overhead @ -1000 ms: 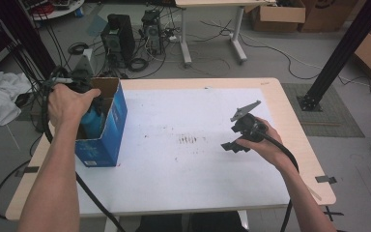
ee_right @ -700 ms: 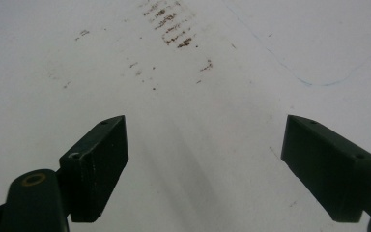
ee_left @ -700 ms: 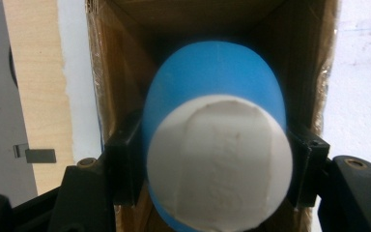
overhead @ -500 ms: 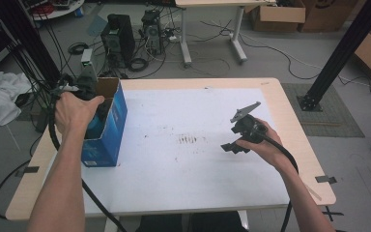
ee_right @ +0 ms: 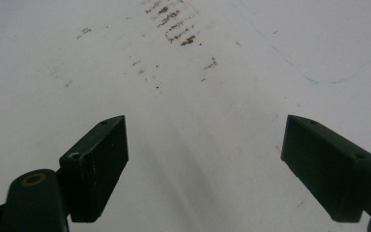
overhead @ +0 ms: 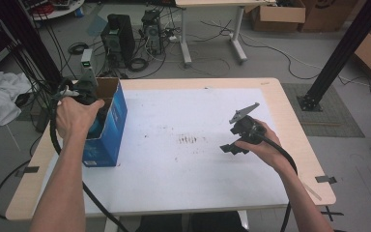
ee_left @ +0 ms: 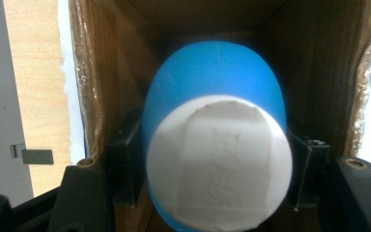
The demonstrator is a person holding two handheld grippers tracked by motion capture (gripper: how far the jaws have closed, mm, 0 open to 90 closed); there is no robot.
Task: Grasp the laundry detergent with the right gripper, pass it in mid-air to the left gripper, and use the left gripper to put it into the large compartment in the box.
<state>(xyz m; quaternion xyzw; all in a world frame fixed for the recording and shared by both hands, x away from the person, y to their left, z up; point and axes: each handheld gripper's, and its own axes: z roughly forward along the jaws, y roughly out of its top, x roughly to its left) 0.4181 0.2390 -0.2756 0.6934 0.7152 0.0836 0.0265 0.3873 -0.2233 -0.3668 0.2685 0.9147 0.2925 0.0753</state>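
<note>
Looks like it's mid-job: the left tool is clamped on a blue cup with a white base, right inside the open cardboard box. Right tool hangs spread apart, empty, above the white surface. Can't tell whether the cup's going in or coming out.

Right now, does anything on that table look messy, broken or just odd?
Mostly tidy. The white table top has a patch of dark smudges near its middle, with a faint blue pen line nearby. The blue box stands upright; the left gripper holds a blue and white object inside it. Nothing looks spilled or broken.
</note>
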